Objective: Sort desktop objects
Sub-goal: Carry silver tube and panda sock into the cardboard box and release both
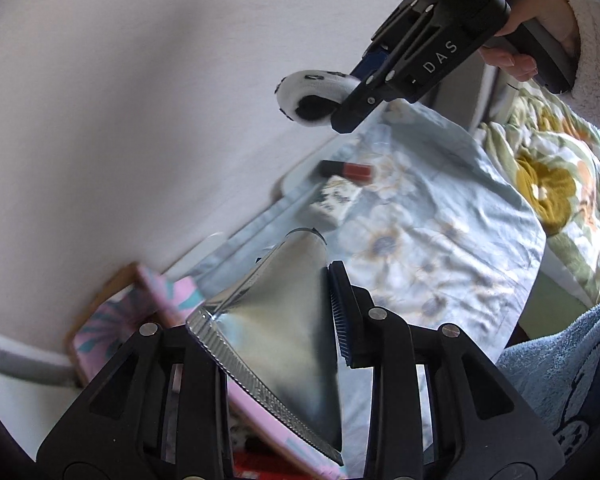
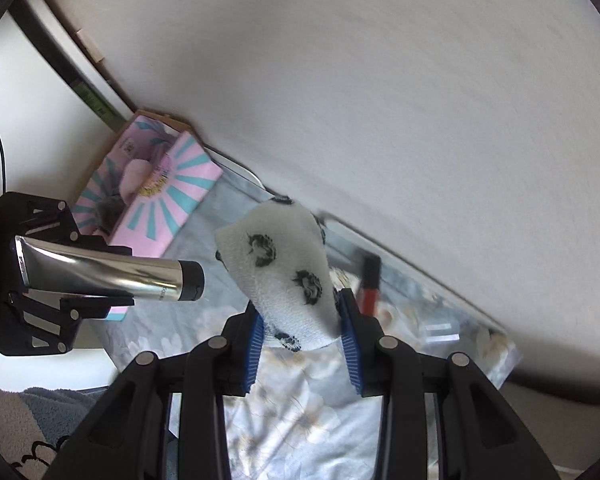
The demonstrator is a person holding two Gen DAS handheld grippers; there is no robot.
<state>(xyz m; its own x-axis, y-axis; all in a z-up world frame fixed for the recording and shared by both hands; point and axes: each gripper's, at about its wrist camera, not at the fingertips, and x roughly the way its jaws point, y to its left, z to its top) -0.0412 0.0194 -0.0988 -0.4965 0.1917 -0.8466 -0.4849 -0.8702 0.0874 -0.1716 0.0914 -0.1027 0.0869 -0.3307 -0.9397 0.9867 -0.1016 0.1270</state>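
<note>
My left gripper (image 1: 268, 320) is shut on a silver squeeze tube (image 1: 276, 312) with a black cap and holds it above the table. The right wrist view shows that tube (image 2: 100, 268) lying level between the left gripper's fingers (image 2: 72, 268). My right gripper (image 2: 300, 320) is shut on a white fluffy cloth piece with black prints (image 2: 280, 272). In the left wrist view the cloth piece (image 1: 312, 94) hangs from the right gripper (image 1: 356, 100), held by a hand (image 1: 532, 4). A red lip gloss (image 1: 346, 169) and a small white patterned block (image 1: 334, 202) lie on the flowered tablecloth (image 1: 440, 240).
A pink box with teal rays (image 2: 160, 196) stands open at the table's far left against the white wall (image 2: 380, 100). A small clear item (image 2: 440, 330) lies near the lip gloss (image 2: 370, 280). Flowered bedding (image 1: 552, 168) and a blue towel (image 1: 560, 368) lie beside the table.
</note>
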